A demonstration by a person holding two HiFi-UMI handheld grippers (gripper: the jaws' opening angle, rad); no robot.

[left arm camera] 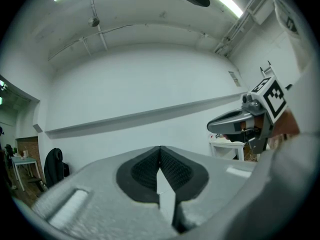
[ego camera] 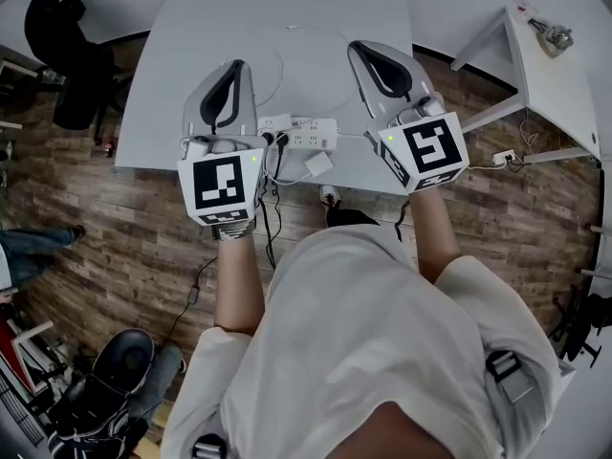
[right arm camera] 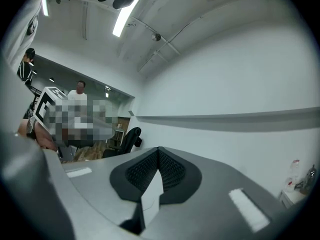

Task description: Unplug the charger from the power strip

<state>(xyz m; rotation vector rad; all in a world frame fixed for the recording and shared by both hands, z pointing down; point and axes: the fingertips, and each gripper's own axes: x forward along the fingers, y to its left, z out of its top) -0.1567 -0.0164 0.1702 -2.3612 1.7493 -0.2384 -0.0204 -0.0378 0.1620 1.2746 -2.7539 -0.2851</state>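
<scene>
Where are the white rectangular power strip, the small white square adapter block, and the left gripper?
white rectangular power strip [ego camera: 314, 133]: head view, its top face.
small white square adapter block [ego camera: 318, 164]: head view, its middle.
left gripper [ego camera: 235, 65]: head view, closed fingertips.

Grey left gripper [ego camera: 232, 73] and grey right gripper [ego camera: 366, 57] are up over the white rectangular table [ego camera: 191, 46]. The white power strip [ego camera: 312, 133] sits at the table's near edge between them. A white square charger block [ego camera: 318, 164] is just beside it, and black cables [ego camera: 271, 213] hang to the floor.

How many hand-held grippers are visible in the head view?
2. The left hand-held gripper hangs over the table, left side; the right hand-held gripper over its right side. Both shut, empty. None seems hidden.
</scene>
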